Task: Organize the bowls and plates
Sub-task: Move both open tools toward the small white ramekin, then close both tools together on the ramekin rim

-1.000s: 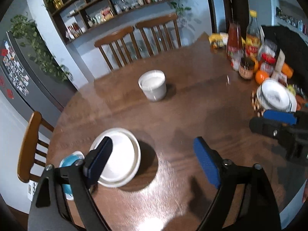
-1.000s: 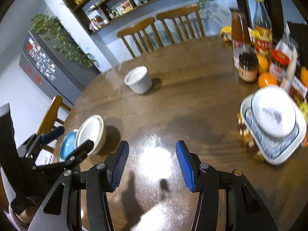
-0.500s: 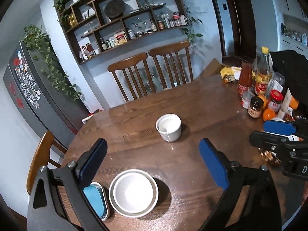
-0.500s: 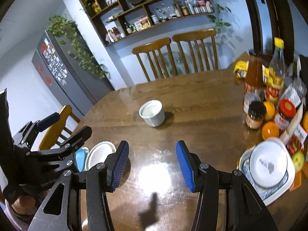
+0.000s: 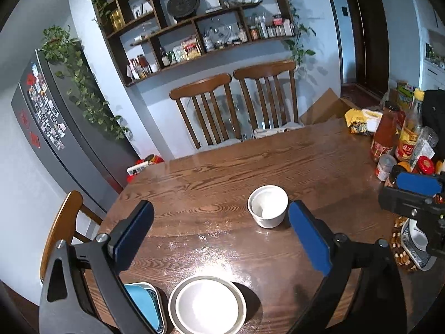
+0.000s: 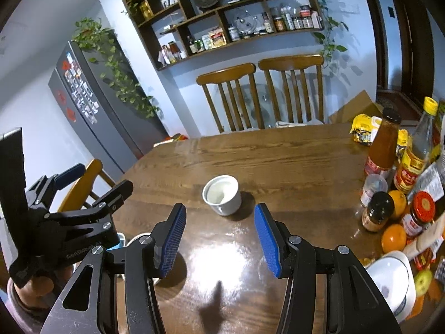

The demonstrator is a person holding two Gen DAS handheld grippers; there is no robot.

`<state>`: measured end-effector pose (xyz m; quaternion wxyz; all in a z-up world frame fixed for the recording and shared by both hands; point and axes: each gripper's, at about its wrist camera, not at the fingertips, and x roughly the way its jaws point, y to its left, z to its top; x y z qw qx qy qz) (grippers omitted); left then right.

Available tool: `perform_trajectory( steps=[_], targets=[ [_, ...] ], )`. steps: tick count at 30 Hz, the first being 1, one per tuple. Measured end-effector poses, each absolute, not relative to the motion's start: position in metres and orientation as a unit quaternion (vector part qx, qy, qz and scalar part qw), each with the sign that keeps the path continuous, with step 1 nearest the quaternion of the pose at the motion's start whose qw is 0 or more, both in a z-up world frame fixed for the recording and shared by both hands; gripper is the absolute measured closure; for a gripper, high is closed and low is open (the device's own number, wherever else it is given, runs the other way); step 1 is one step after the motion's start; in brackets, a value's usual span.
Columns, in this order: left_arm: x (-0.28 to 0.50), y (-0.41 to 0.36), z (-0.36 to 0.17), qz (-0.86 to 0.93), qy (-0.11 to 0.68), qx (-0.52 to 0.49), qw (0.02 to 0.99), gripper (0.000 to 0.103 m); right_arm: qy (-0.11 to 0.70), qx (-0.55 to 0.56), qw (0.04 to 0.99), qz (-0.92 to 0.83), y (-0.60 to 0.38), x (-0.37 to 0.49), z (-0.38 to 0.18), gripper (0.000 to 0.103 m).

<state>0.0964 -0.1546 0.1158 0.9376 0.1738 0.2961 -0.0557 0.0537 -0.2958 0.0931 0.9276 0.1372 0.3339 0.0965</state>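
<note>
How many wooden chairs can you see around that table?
3. Two chairs stand side by side at the table's far edge, one on the left and one on the right. A third chair sits at the left edge. Others may be hidden behind the camera.

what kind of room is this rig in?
Most likely a home kitchen-dining area: a round wooden dining table with chairs, a fridge covered in magnets, and wall shelves of jars and bottles.

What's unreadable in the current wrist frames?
- Blue dish, left wrist view: half hidden behind the left gripper's arm, shape unclear.
- White bowl on patterned plate, right wrist view: cut off by the lens edge and the right gripper.
- Jar labels: too small.
</note>
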Motion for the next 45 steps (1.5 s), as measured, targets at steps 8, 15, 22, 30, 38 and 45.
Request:
perform_trajectory(
  steps=[8, 15, 22, 30, 38, 45],
  targets=[
    [0.136, -0.157, 0.093, -0.049, 0.337, 0.182, 0.923, 0.006, 0.362, 0.127, 0.918, 0.099, -0.286, 0.103, 0.084, 0.051],
    [0.179, -0.156, 0.066, -0.047, 0.378, 0.156, 0.911, 0.006, 0.388, 0.131, 0.908, 0.094, -0.283, 0.137, 0.066, 0.051],
    [0.207, -0.160, 0.034, -0.032, 0.405, 0.167, 0.898, 0.006, 0.428, 0.148, 0.888, 0.081, -0.290, 0.172, 0.025, 0.051],
    [0.232, -0.163, -0.004, -0.030, 0.437, 0.174, 0.882, 0.006, 0.462, 0.157, 0.869, 0.085, -0.287, 0.205, -0.012, 0.051],
    [0.248, -0.164, -0.028, -0.031, 0.464, 0.164, 0.870, 0.007, 0.468, 0.175, 0.861, 0.098, -0.277, 0.226, -0.038, 0.051],
    [0.256, -0.171, -0.036, -0.043, 0.471, 0.160, 0.866, 0.013, 0.477, 0.186, 0.852, 0.108, -0.271, 0.235, -0.052, 0.051]
  ],
)
